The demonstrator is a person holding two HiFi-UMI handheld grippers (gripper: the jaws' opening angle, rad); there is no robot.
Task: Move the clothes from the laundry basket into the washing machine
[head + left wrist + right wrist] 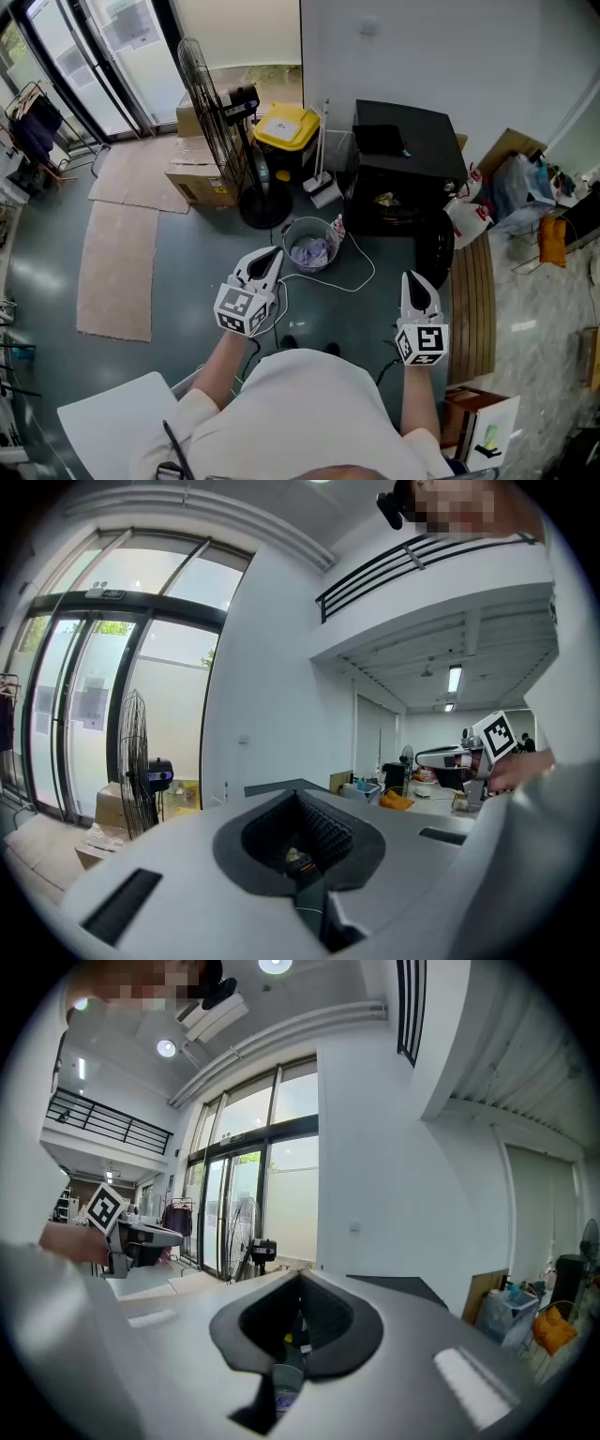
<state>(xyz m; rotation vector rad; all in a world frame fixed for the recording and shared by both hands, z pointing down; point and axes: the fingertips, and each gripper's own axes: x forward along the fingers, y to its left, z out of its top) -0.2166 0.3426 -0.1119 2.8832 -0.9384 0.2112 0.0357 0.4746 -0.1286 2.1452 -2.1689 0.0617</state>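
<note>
While forearms (223, 364) extend, left gripper (272, 255) and right gripper (411, 278) point forward.

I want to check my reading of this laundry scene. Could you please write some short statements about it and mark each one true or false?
1. Clothes lie in the basket. True.
2. The left gripper holds a garment. False: it is shut and empty.
3. The right gripper is shut and empty. True.
4. The bin has a red lid. False: the lid is yellow.
5. The washer is black. True.
</note>
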